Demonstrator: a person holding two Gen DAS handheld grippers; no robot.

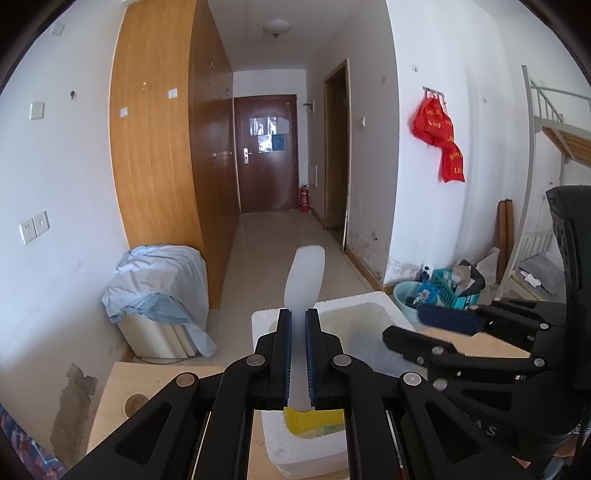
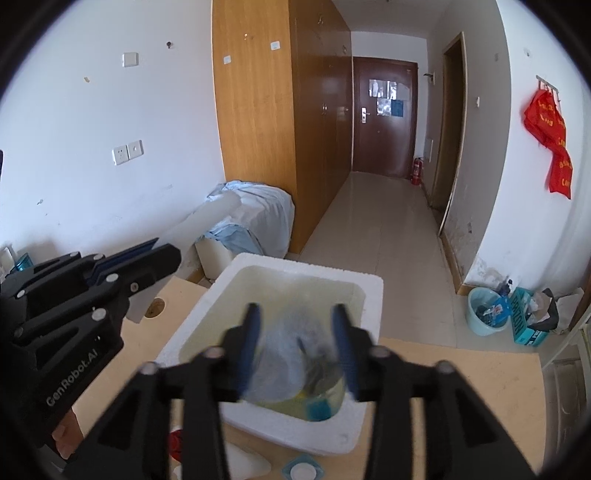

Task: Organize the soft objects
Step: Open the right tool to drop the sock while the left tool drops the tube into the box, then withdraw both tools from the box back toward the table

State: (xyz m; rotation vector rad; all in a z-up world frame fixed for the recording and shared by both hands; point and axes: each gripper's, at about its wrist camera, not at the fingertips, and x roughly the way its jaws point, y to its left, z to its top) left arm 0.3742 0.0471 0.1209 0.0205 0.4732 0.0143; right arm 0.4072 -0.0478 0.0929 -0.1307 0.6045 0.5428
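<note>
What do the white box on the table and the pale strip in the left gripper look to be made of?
White box: likely expanded foam, matte; its rim looks grainy and thick.
Pale strip, held in the left gripper: probably soft foam sheet or translucent plastic; it looks smooth and milky, but the material is unclear.

Dorm-style room with a tiled corridor running to a dark door

White walls (image 1: 66, 177); pale floor tiles (image 2: 384, 236) lead toward the brown door (image 1: 266, 153) at 12 o'clock, a red fire extinguisher (image 1: 304, 198) beside it. A tall wooden wardrobe (image 1: 155, 147) stands at 10 o'clock, a sheet-covered unit (image 1: 162, 291) at its foot. Red bags (image 1: 441, 136) hang at 2 o'clock; a ceiling lamp (image 1: 275, 28) sits overhead; a white bunk frame (image 1: 546, 122) rises at 3 o'clock.
</note>
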